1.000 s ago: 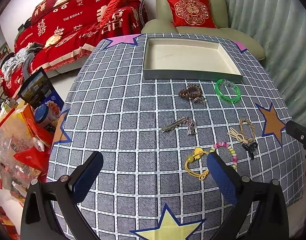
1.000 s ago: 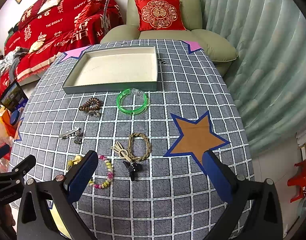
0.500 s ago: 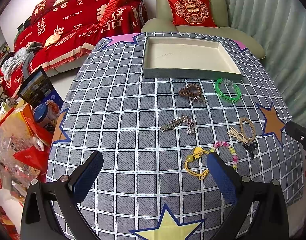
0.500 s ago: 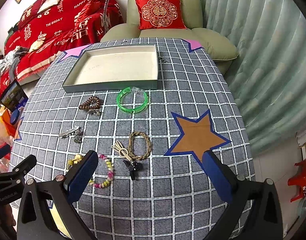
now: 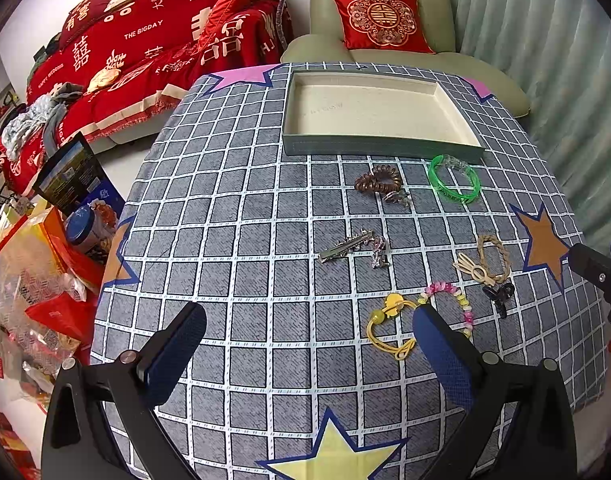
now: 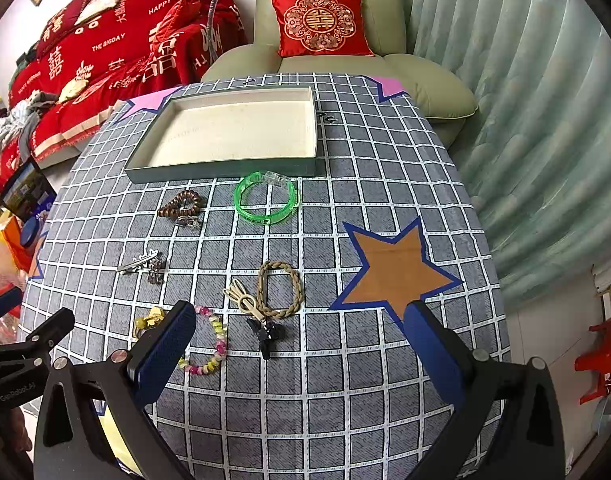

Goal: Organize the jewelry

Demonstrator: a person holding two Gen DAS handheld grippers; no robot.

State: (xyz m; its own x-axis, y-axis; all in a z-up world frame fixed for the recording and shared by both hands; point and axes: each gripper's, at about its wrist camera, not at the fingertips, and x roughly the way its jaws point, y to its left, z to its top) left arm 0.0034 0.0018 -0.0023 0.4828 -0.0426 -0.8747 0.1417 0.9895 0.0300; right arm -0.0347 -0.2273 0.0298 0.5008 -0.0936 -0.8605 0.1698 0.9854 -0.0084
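Observation:
An empty shallow box [image 5: 379, 148] [image 6: 225, 170] stands at the table's far side. Loose jewelry lies in front of it: a green bangle [image 5: 454, 179] [image 6: 267, 199], a brown coil hair tie [image 5: 378, 178] [image 6: 182, 205], a silver hair clip [image 5: 347, 245] [image 6: 142, 263], a braided tan band [image 5: 493, 254] [image 6: 280, 289], a pastel bead bracelet [image 5: 451, 300] [image 6: 209, 340], a yellow hair tie [image 5: 387, 326] [image 6: 148, 319] and a small black claw clip [image 5: 499, 295] [image 6: 267, 334]. My left gripper [image 5: 309, 344] and right gripper [image 6: 301, 344] are both open and empty, above the near table edge.
The round table has a grey checked cloth [image 5: 233, 216] with star patches. A red-covered sofa [image 5: 145, 48] and a green armchair [image 6: 329, 24] stand behind it. Bags and boxes [image 5: 37, 264] crowd the floor at left. A curtain [image 6: 525, 120] hangs at right.
Both views have shifted very slightly; the grippers stay open and nothing on the table has moved.

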